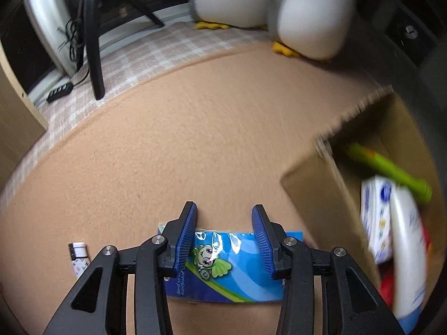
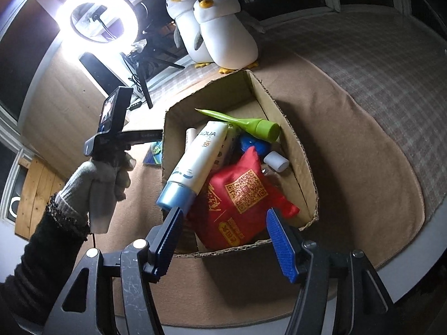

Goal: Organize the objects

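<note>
In the left wrist view, the left gripper (image 1: 224, 217) points down at a tan blanket (image 1: 167, 145), its blue pads apart with nothing pressed between them. Directly below the pads lies a flat blue packet (image 1: 223, 273) printed with a green cartoon figure; the pads stand above its upper edge, and contact cannot be told. At the lower left of the frame a small white patterned item (image 1: 79, 256) lies on the blanket, partly hidden by the gripper's frame. At the right edge stands an open cardboard box (image 1: 313, 195), blurred.

In the right wrist view, the right gripper (image 2: 223, 223) hangs over the near rim of the same box (image 2: 304, 167) in mid-frame, its jaws apart and holding nothing. Inside the box lie a white sunscreen tube (image 2: 195, 162) with a blue cap, a red pouch (image 2: 240, 203) bearing a QR code, a green bottle (image 2: 251, 127) with a long pointed nozzle, a blue object (image 2: 254, 145) and a small white cylinder (image 2: 276, 161). At the left of the frame a gloved hand (image 2: 103, 184) holds the other gripper's handle, and the blue packet (image 2: 155, 155) shows just beside the box's left wall. Two plush penguins (image 2: 220, 30) sit at the upper middle, next to a lit ring light (image 2: 96, 18) at the upper left.
</note>
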Available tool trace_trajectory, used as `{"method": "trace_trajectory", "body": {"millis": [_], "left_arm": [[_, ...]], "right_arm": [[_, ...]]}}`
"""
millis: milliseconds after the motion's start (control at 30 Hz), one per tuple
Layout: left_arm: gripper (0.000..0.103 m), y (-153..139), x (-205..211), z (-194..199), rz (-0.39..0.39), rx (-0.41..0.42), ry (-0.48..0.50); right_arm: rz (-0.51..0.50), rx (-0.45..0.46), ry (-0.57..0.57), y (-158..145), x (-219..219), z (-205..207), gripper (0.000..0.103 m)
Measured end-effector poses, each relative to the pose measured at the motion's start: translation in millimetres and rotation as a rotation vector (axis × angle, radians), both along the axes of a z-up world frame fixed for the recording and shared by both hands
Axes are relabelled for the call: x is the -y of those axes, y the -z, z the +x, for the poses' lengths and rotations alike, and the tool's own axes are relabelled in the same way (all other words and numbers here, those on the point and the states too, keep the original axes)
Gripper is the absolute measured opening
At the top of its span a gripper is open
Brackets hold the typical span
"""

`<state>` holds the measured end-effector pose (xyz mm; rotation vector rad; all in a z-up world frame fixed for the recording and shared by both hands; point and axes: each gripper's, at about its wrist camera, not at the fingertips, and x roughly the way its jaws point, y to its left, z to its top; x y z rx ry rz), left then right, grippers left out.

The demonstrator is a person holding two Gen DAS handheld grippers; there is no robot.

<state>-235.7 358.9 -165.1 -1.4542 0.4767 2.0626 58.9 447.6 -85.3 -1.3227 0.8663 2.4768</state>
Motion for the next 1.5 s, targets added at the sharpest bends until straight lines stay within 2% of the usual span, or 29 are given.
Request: {"method": "trace_trajectory", "body": {"millis": [400, 867, 1000, 1133, 1233, 1433, 1500], "left_arm": [[0.044, -1, 55, 64, 0.008, -0.013, 0.081], [0.044, -4, 128, 140, 0.054, -0.016, 0.1], [0.045, -10, 159, 144, 0.139, 0.047, -0.004], [0.045, -25, 208, 150, 0.224, 0.055, -0.128], [0.046, -33, 241, 156, 0.25, 0.056, -0.194], [0.046, -47, 288, 175, 0.281, 0.041, -0.292], [0.046, -51, 301, 181, 0.292, 0.029, -0.317]], "right_arm": [[-0.002, -0.019, -0.033, -6, 17, -11, 0.058], [-0.008, -0.053, -0.139, -16, 68, -29, 0.058], [-0.007, -0.054, -0.185, -15, 86, -35, 0.058], [0.011, -0.056, -0.252, -15, 106, -43, 0.059], [0.032, -0.053, -0.334, -13, 127, -53, 0.065], [0.067, -0.049, -0.537, 1, 170, -82, 0.068], [0.071, -0.045, -0.57, 9, 177, -94, 0.068]]}}
